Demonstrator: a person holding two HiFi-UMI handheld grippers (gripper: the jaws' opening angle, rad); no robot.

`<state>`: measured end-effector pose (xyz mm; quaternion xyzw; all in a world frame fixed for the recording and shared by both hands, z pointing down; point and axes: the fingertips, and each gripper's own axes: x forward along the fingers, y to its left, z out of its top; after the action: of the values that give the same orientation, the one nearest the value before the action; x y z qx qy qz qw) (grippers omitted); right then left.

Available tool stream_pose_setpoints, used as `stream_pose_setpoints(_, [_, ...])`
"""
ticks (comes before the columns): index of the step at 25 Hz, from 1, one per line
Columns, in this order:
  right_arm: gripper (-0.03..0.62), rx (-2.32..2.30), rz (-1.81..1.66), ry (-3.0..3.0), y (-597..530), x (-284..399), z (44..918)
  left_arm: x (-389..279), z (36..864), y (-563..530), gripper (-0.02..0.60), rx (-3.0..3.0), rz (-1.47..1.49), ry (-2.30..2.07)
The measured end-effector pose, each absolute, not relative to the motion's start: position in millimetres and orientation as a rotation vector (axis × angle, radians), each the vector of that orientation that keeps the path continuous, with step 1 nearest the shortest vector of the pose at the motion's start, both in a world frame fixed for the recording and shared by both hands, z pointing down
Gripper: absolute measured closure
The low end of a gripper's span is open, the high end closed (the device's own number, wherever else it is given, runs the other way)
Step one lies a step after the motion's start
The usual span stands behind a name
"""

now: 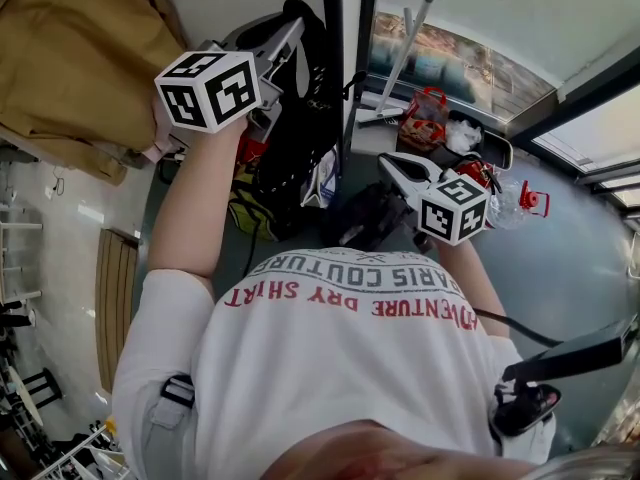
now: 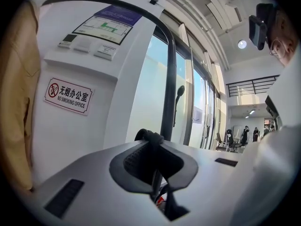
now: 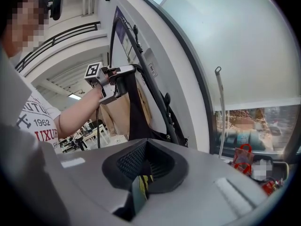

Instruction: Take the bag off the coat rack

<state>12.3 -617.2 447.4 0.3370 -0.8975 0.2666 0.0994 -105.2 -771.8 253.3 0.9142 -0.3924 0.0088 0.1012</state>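
One black bag (image 1: 296, 133) by coat rack (image 1: 336, 38)

I read the following legible text:

- Sign (image 2: 69, 95) on the white wall: a crossed-cigarette symbol, 无烟办公室, and below it NO SMOKING OFFICE.
- Shirt (image 1: 340, 368), print upside down in the head view: PARIS COUTURE in grey, ADVENTURE DRY SHIRT in red.
- In the right gripper view the shirt shows 1962 and LUXUR.
- Poster (image 2: 106, 25) above the sign: print too small to read.
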Motion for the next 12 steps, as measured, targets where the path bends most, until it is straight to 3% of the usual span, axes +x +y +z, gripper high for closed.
stream_pose_setpoints(12, [0.592, 0.964, 0.831, -2.65, -623, 6, 456, -145, 221, -781, 0.561, 2.645, -0.129, -1.233])
